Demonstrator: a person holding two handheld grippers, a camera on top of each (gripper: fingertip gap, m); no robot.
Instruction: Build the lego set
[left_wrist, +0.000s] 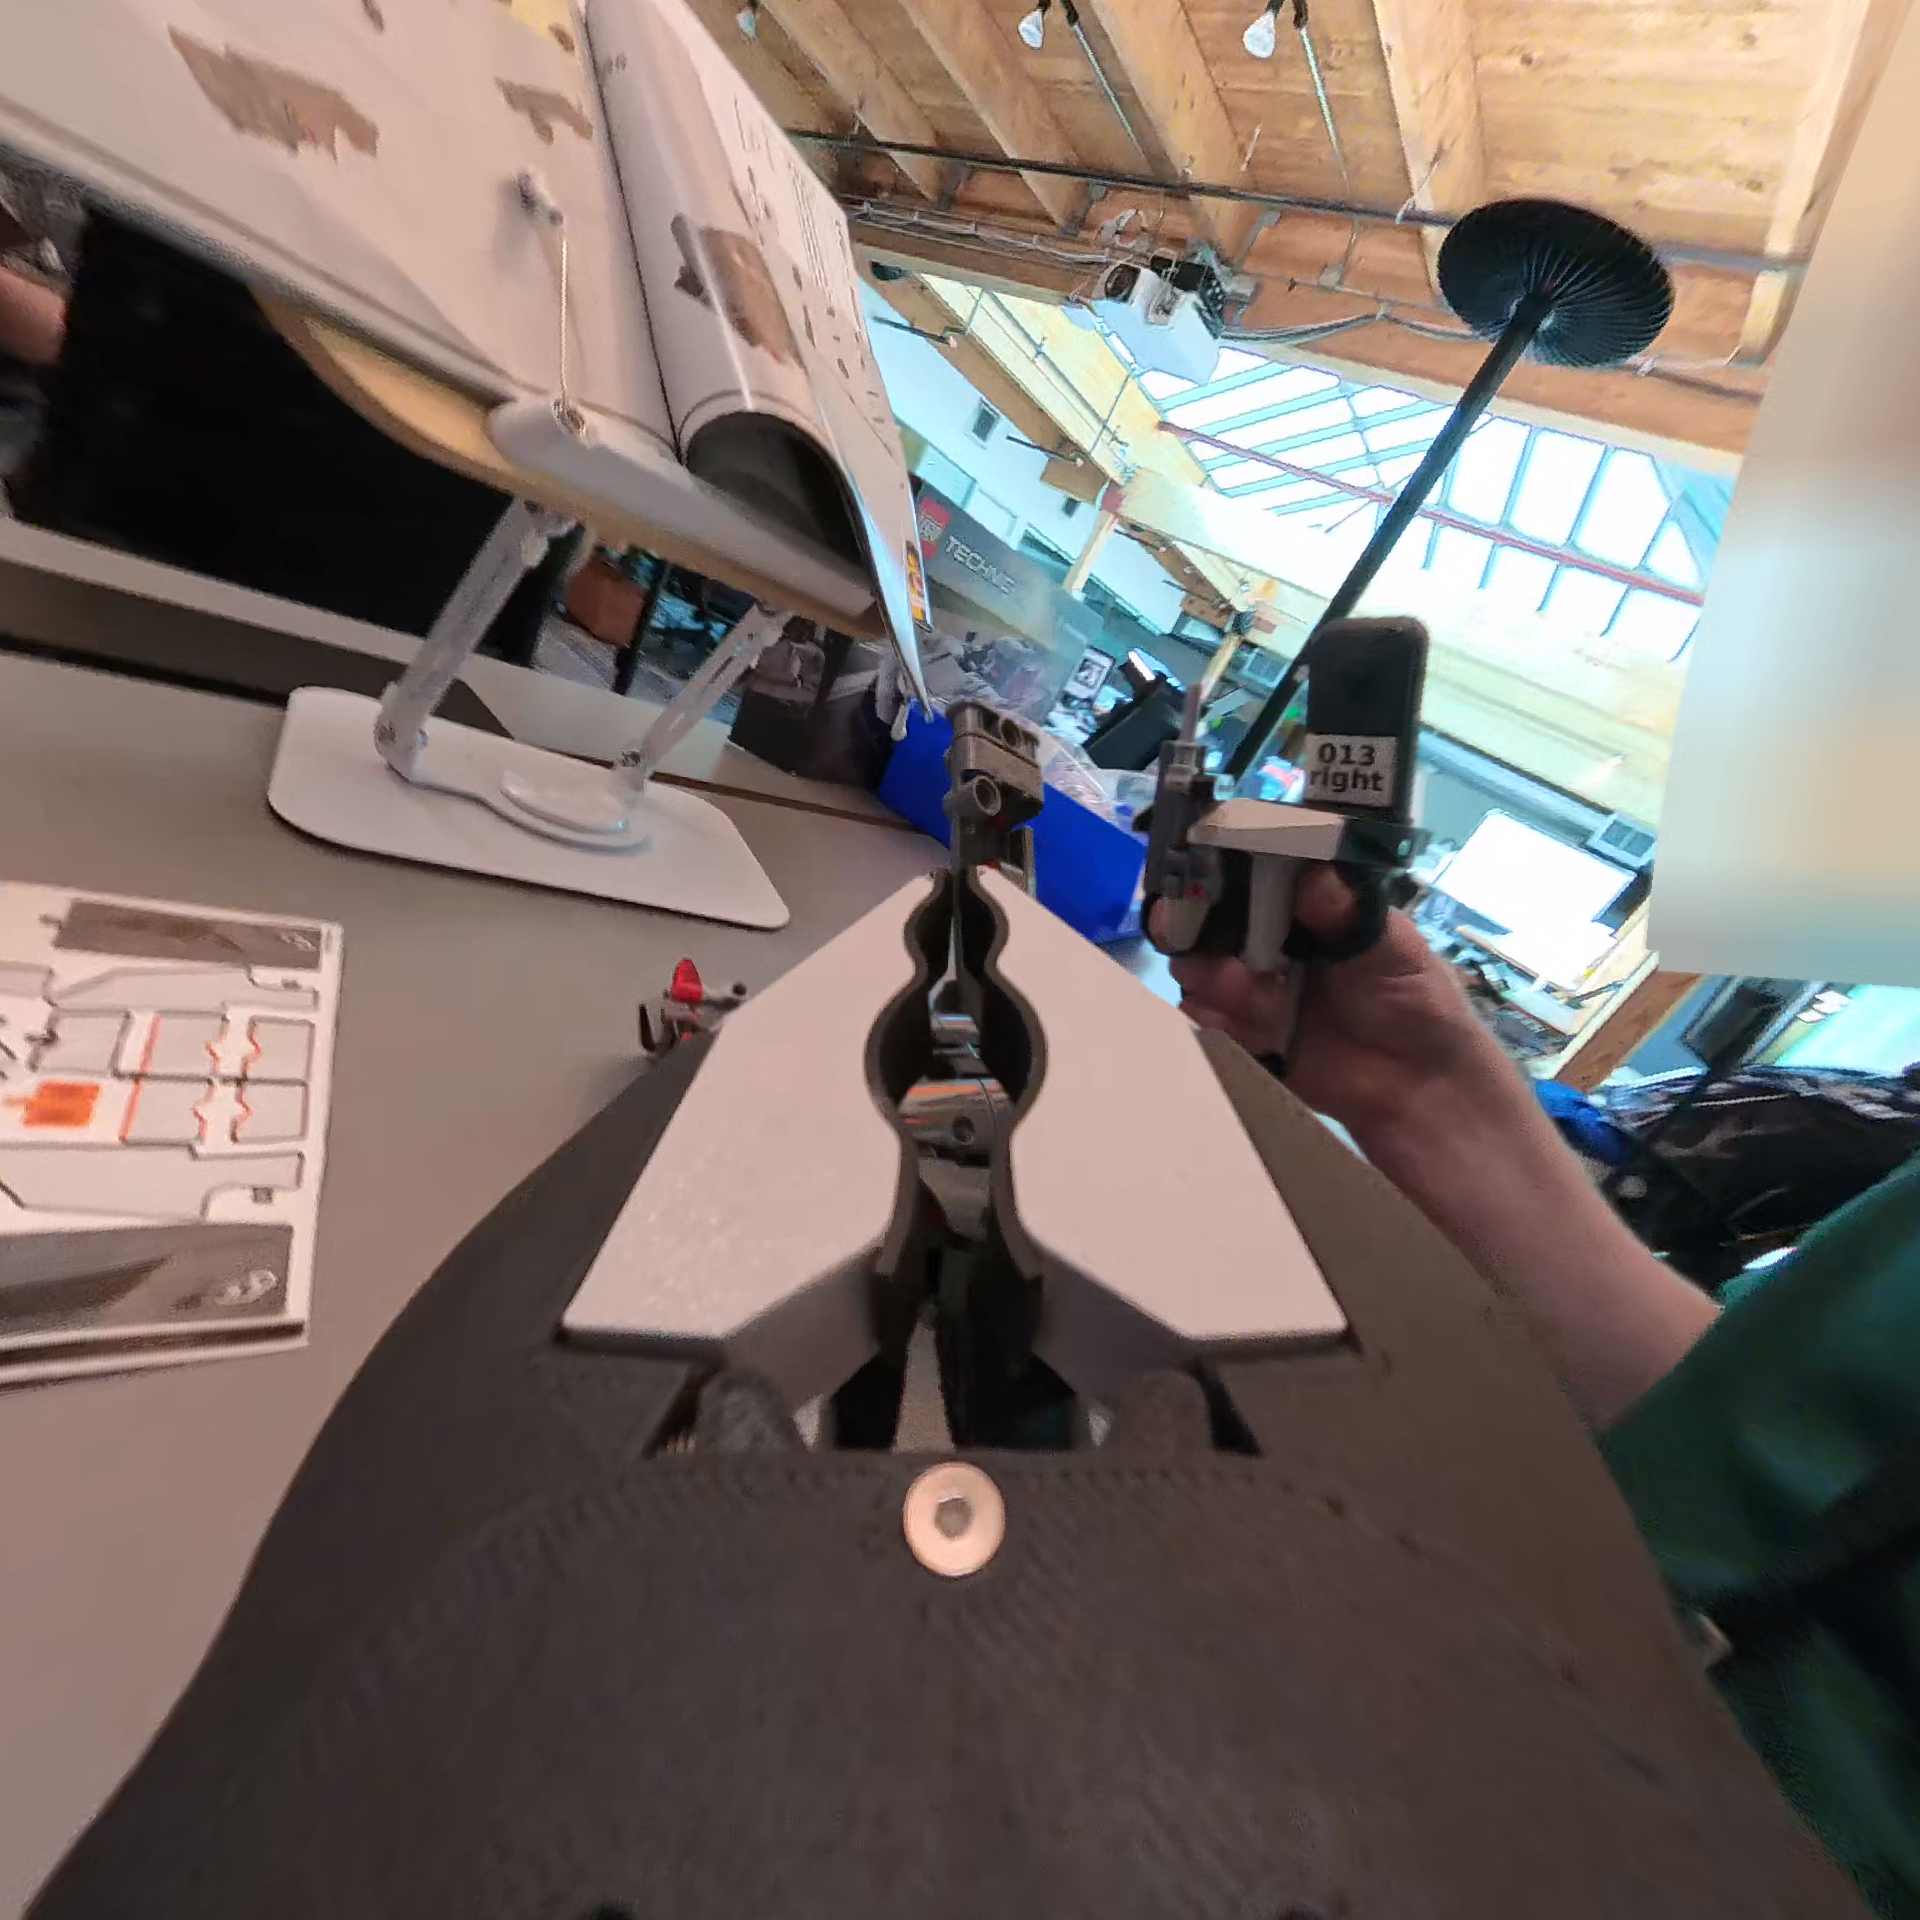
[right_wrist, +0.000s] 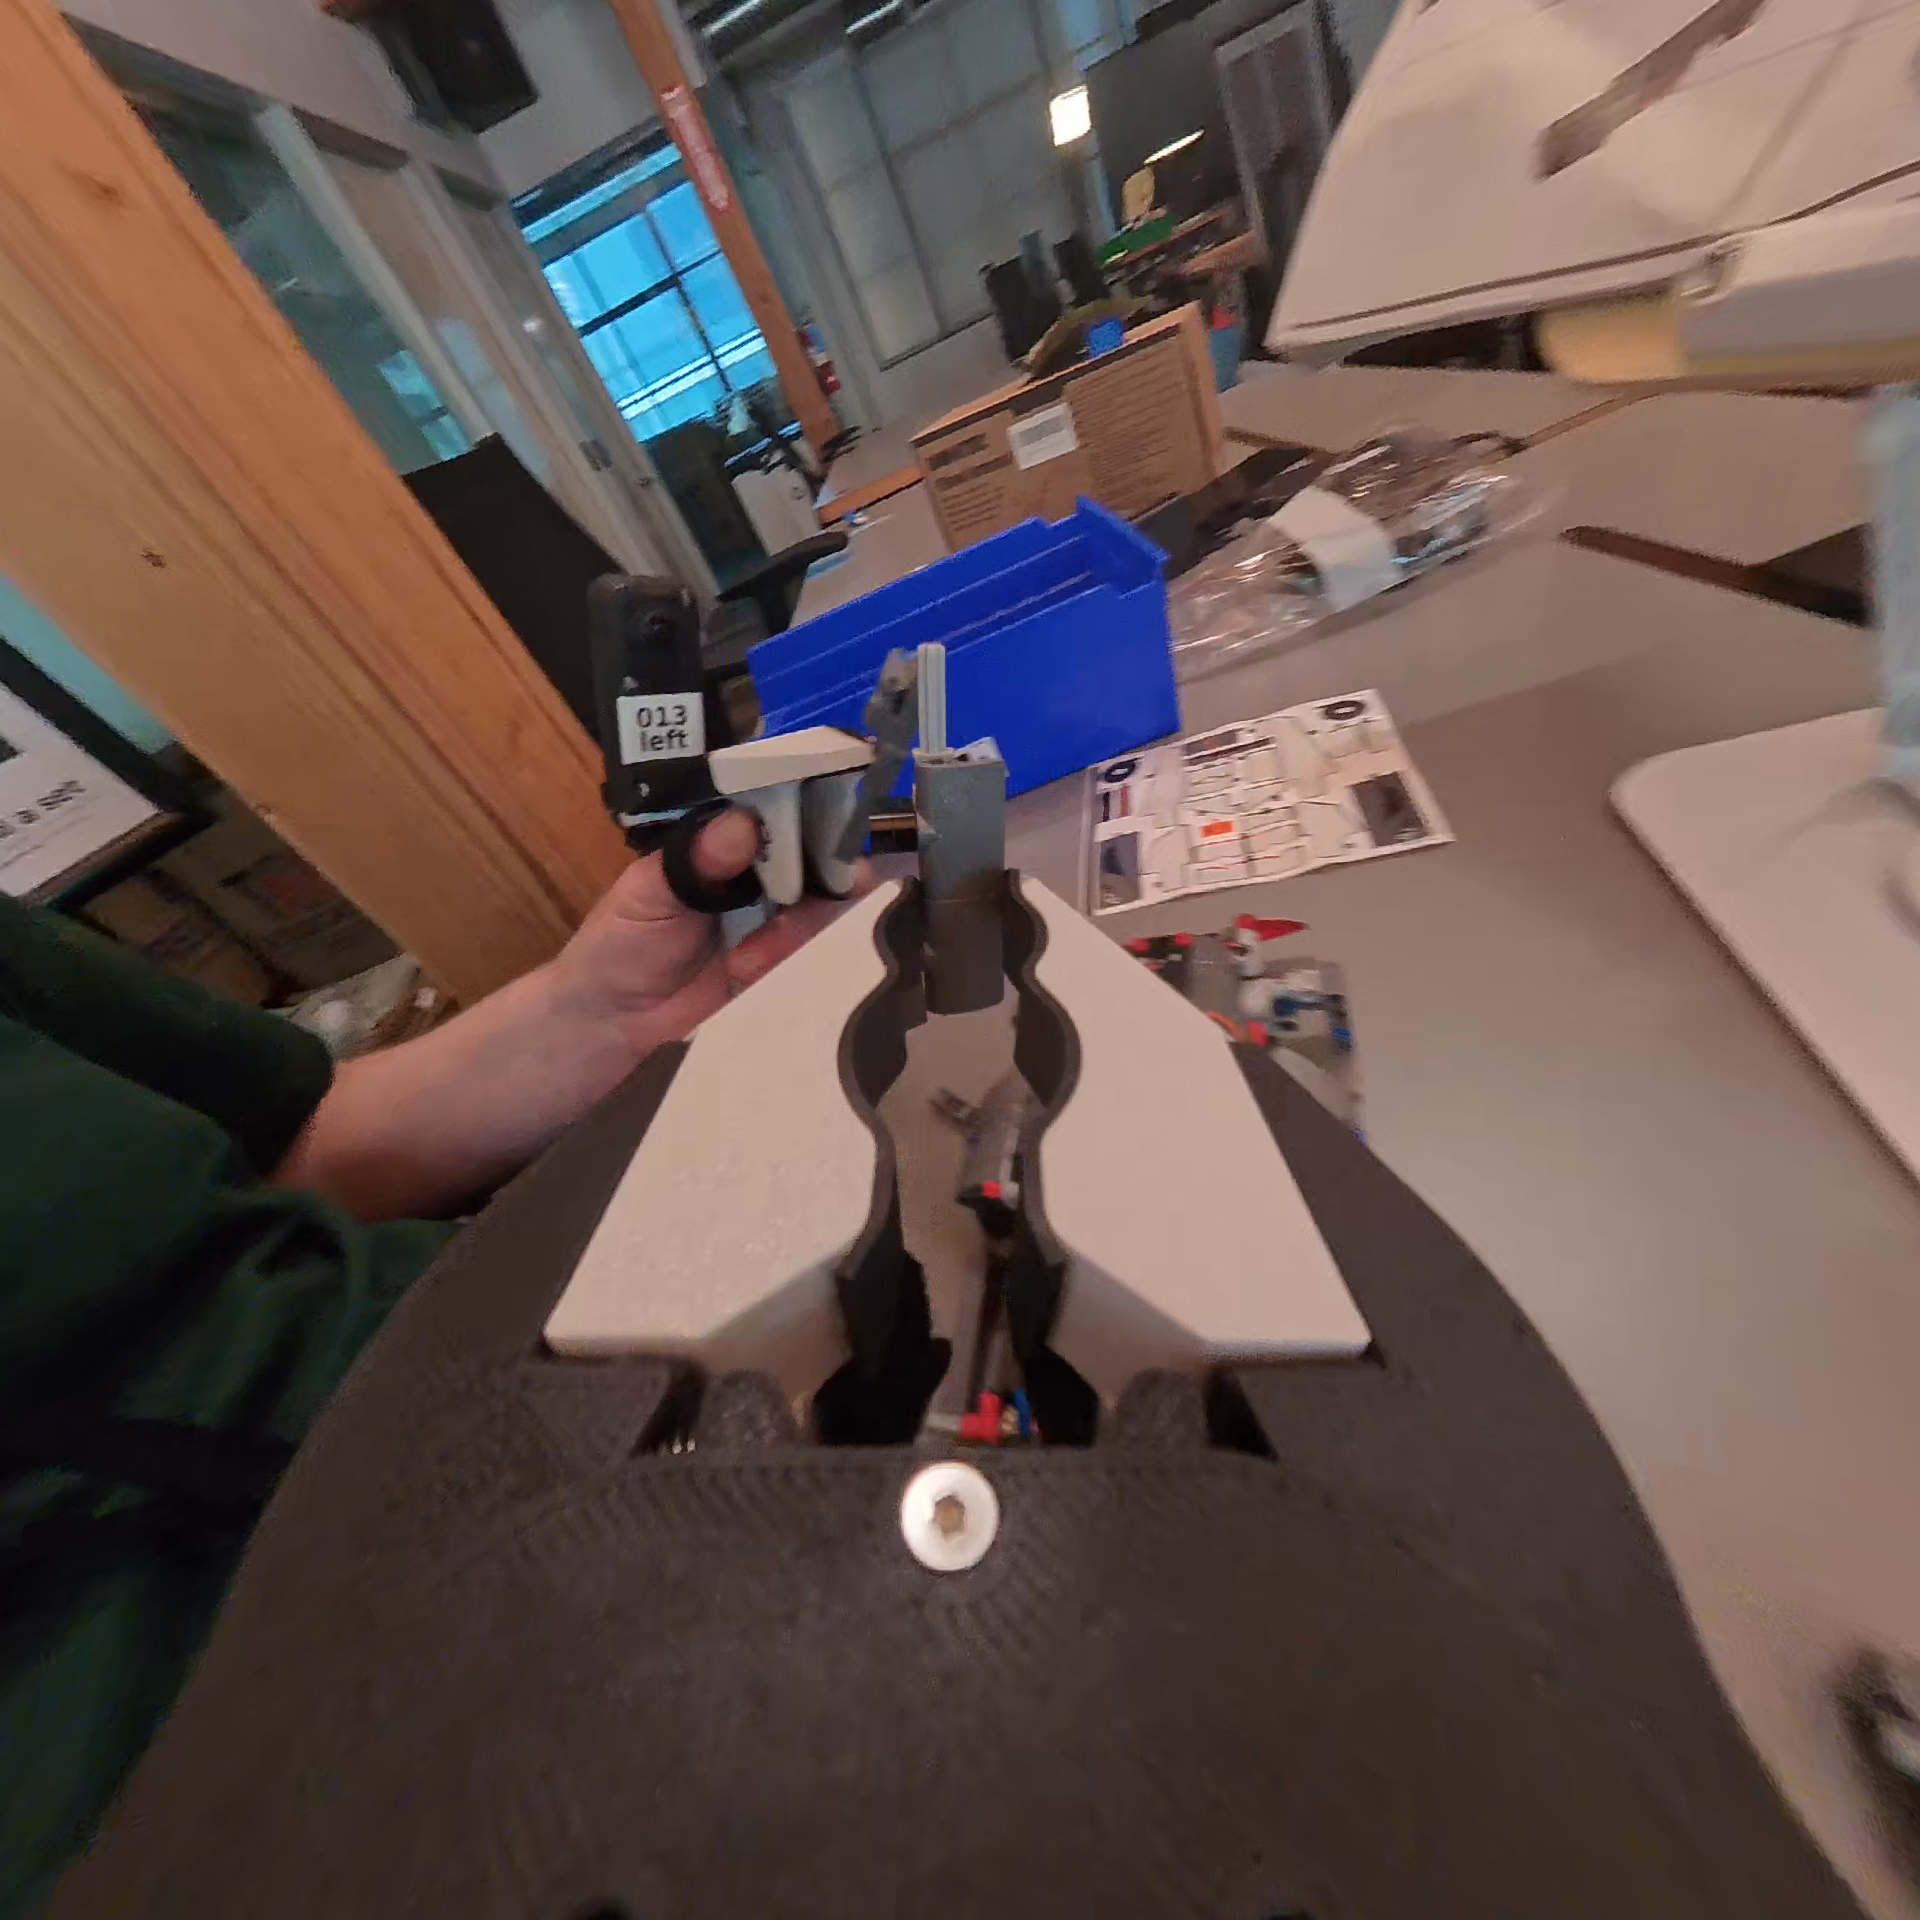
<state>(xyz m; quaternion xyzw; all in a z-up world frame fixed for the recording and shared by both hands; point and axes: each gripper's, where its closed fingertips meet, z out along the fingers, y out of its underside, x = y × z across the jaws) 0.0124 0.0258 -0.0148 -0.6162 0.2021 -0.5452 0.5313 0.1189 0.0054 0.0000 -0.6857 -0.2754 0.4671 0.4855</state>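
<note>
Bright daylight pours through the far skylight (left_wrist: 1403, 499) and blue-tinted windows (right_wrist: 644, 301), blowing out highlights. Wide-angle distortion bends the edges; the instruction book (left_wrist: 416, 208) at top is motion-blurred.

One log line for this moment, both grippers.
left hand-held gripper: shut on grey lego frame | right hand-held gripper: shut on grey lego cylinder | both held above table, apart

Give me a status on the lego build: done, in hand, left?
Done: a small sub-assembly sits on the table. In hand: left gripper clamps a grey frame piece; right gripper clamps a grey cylinder with axle. Both are raised, not yet joined. Left: unopened parts bags.
</note>
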